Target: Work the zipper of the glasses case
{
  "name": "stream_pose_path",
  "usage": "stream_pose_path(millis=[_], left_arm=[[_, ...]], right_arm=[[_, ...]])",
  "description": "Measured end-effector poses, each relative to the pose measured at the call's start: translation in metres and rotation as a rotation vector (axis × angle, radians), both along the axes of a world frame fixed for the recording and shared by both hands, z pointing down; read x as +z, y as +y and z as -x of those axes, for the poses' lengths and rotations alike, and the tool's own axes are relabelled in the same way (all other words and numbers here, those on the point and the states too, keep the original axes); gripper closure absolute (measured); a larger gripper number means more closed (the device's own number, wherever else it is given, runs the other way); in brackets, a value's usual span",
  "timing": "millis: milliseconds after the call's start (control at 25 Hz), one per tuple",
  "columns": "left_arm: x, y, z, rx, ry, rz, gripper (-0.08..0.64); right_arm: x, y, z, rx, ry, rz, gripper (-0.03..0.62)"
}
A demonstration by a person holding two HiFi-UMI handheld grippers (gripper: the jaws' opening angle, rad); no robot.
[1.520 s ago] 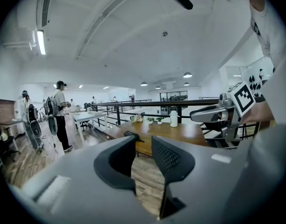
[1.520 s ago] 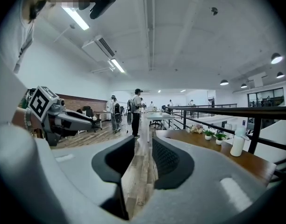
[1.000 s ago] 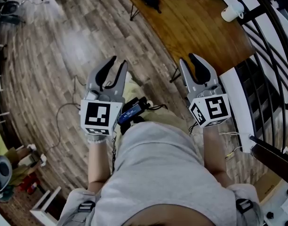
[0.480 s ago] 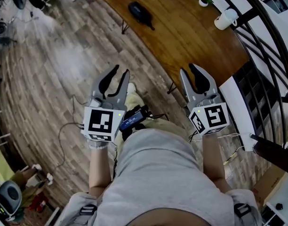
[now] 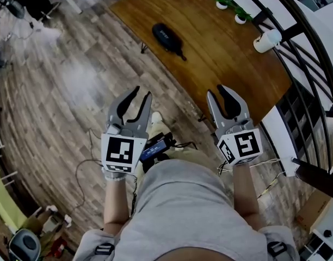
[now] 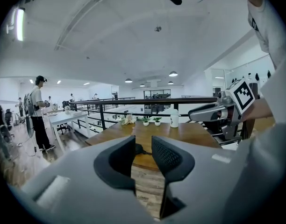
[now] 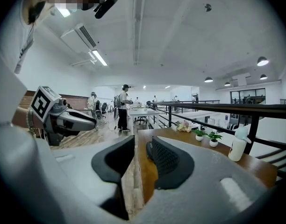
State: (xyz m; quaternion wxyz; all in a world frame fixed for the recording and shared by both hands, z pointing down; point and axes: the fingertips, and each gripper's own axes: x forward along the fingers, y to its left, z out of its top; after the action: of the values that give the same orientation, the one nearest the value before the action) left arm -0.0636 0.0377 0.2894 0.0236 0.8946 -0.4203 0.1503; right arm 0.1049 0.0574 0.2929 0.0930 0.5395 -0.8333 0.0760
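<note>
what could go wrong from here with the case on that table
The glasses case lies loose near the edge of the table, so a one-sided pull on its zipper may just drag it off. A cable trails on the floor beside you, which could snag a step.

Brown wooden table (image 5: 232, 58) ahead of both claws, on plank floor (image 5: 74, 91). Dark glasses case (image 5: 167, 37) flat on top, well beyond left gripper (image 5: 142, 92). White bottle (image 5: 266, 39) upright near railing-side edge, beyond right gripper (image 5: 216, 90), off to its right. Small potted plant (image 5: 241, 16) past bottle; second potted plant (image 5: 223, 1) just beyond.
</note>
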Motion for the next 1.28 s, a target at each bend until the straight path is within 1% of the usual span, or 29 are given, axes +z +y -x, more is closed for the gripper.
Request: stream_pose_path(millis=[120, 280, 480, 840, 1080, 1280], left_arm=[[0.0, -0.015, 0.009, 0.011, -0.005, 0.009, 0.451], [-0.005, -0.033, 0.016, 0.037, -0.002, 0.001, 0.451], [0.009, -0.061, 0.025, 0.05, -0.019, 0.043, 0.449], [0.02, -0.1, 0.021, 0.116, -0.015, 0.075, 0.449], [0.029, -0.121, 0.021, 0.128, -0.015, 0.095, 0.446], [0.036, -0.135, 0.014, 0.128, -0.019, 0.107, 0.442]], right_arm=[[-0.003, -0.014, 0.011, 0.005, 0.002, -0.001, 0.477], [-0.005, -0.031, 0.024, 0.012, 0.004, 0.006, 0.477], [0.0, -0.06, 0.037, 0.016, 0.014, 0.021, 0.477], [0.012, -0.104, 0.046, 0.03, 0.031, 0.063, 0.477], [0.016, -0.129, 0.051, 0.008, 0.05, 0.081, 0.477], [0.024, -0.149, 0.05, -0.021, 0.045, 0.102, 0.477]])
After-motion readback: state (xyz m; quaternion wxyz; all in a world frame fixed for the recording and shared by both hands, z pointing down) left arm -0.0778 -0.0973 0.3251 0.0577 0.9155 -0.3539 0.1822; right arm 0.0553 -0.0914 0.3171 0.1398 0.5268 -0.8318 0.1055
